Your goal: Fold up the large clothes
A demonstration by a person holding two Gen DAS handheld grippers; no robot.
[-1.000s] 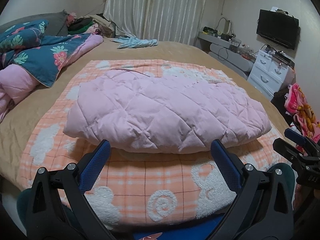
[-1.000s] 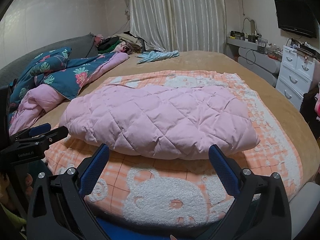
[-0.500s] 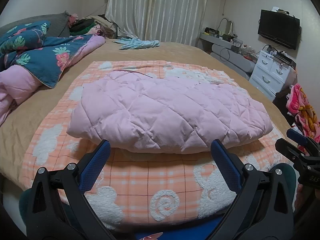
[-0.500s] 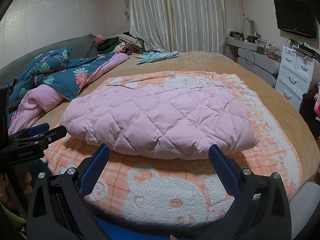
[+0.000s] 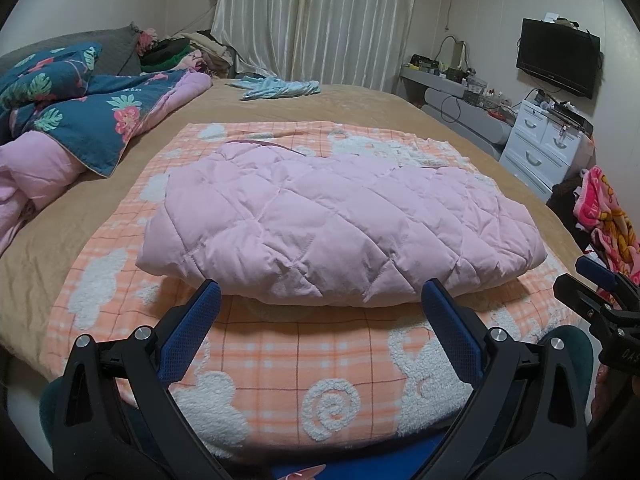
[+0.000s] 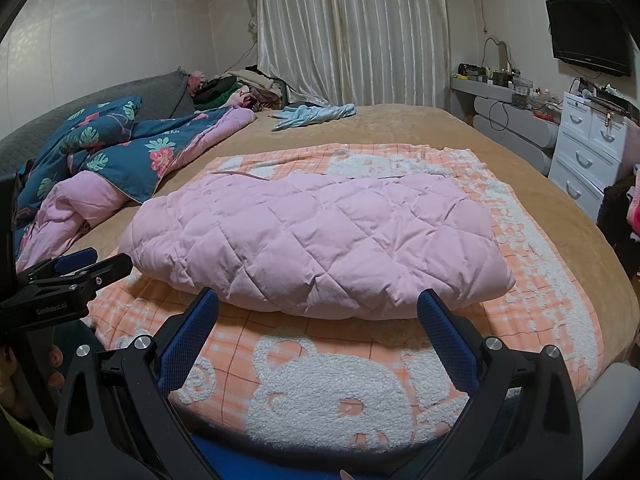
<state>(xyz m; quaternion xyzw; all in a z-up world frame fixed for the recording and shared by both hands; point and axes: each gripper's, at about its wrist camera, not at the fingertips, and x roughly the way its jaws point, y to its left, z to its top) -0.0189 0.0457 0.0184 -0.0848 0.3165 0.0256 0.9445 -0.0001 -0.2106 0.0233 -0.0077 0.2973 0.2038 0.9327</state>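
Observation:
A pink quilted jacket (image 5: 332, 224) lies folded into a thick bundle on an orange checked blanket (image 5: 312, 364) on the bed; it also shows in the right wrist view (image 6: 316, 240). My left gripper (image 5: 320, 296) is open and empty, just short of the bundle's near edge. My right gripper (image 6: 318, 300) is open and empty, also just short of that edge. The right gripper shows at the right edge of the left wrist view (image 5: 596, 292); the left gripper shows at the left edge of the right wrist view (image 6: 80, 268).
A blue floral duvet (image 5: 88, 120) with pink lining is heaped at the left. A light blue garment (image 5: 280, 88) lies at the far side of the bed. White drawers (image 5: 544, 148) and a wall TV (image 5: 558, 56) stand at the right.
Both grippers have drifted slightly, so the view has shifted a little. The jacket has not moved and both grippers stay open.

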